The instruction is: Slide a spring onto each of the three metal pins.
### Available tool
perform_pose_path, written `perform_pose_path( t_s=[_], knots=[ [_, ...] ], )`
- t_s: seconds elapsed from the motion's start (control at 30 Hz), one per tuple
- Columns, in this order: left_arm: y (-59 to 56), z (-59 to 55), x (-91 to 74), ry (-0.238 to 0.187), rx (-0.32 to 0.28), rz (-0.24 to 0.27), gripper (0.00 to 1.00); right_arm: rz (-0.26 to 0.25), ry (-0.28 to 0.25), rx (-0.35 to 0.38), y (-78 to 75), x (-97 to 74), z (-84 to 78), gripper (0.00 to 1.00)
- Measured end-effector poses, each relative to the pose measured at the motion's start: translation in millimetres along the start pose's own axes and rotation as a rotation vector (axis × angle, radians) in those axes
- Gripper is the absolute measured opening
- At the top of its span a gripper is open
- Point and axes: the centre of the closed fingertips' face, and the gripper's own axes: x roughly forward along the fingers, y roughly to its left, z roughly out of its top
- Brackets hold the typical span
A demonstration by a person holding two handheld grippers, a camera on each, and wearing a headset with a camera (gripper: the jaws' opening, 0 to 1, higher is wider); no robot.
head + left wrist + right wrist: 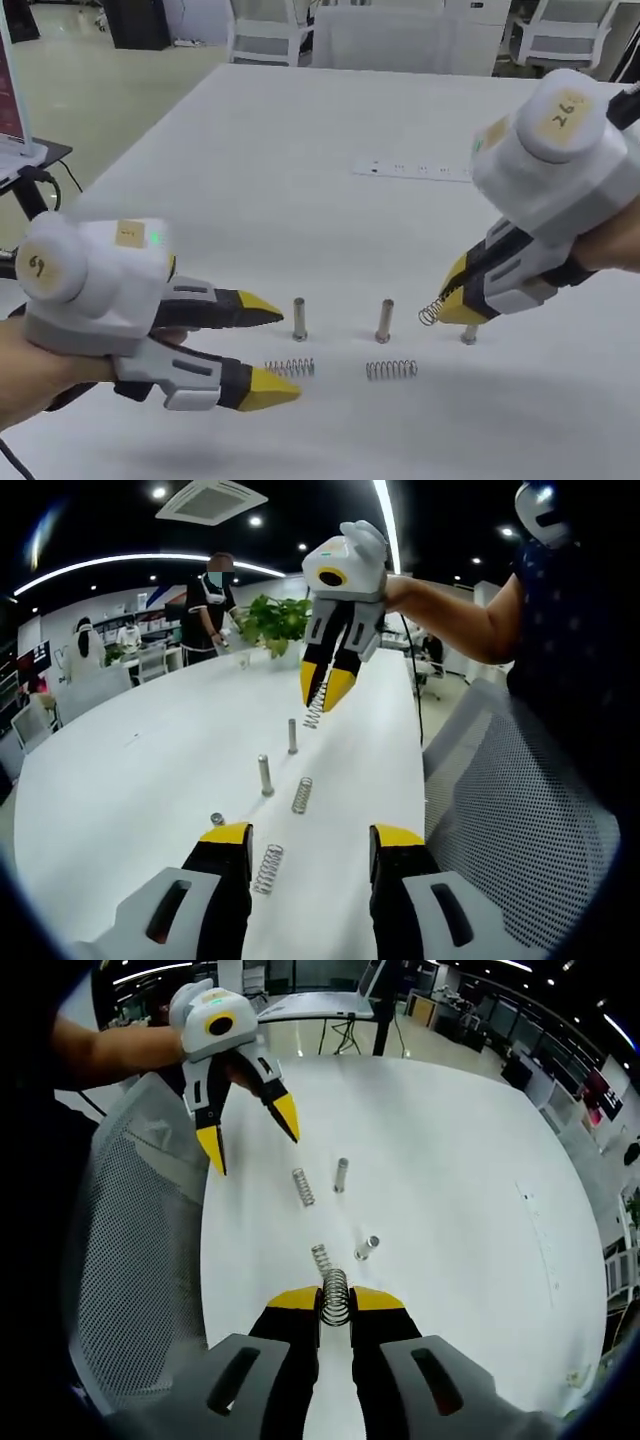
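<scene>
We see right gripper point(455, 300) clamping a spring point(432, 309), maybe just over the end pin point(469, 336); left gripper point(270, 352) spread wide beside loose springs point(290, 368) near the table's point(300, 150) front edge.

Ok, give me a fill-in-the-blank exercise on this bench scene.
1. The right hand-held gripper is shut on a ____.
2. The left hand-held gripper has its jaws ____.
3. Loose springs lying on the table number ____.
4. Metal pins standing upright number ____.
Missing: spring; open; two; three.
</scene>
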Motion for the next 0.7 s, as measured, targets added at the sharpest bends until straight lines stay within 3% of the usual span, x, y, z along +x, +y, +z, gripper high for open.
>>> perform_pose_path(
  t_s=[0.3, 0.7],
  knots=[
    [1.0, -7.1, -9.1, 0.006, -0.021, 0.043, 0.45, -0.01, 0.029, 0.007, -10.4, -3.2, -8.2, 0.09],
    [3.3, -8.0, -13.1, -0.008, -0.037, 0.087, 0.46, -0.022, 0.089, 0.013, -27.4, -8.5, -24.2, 0.09]
  ],
)
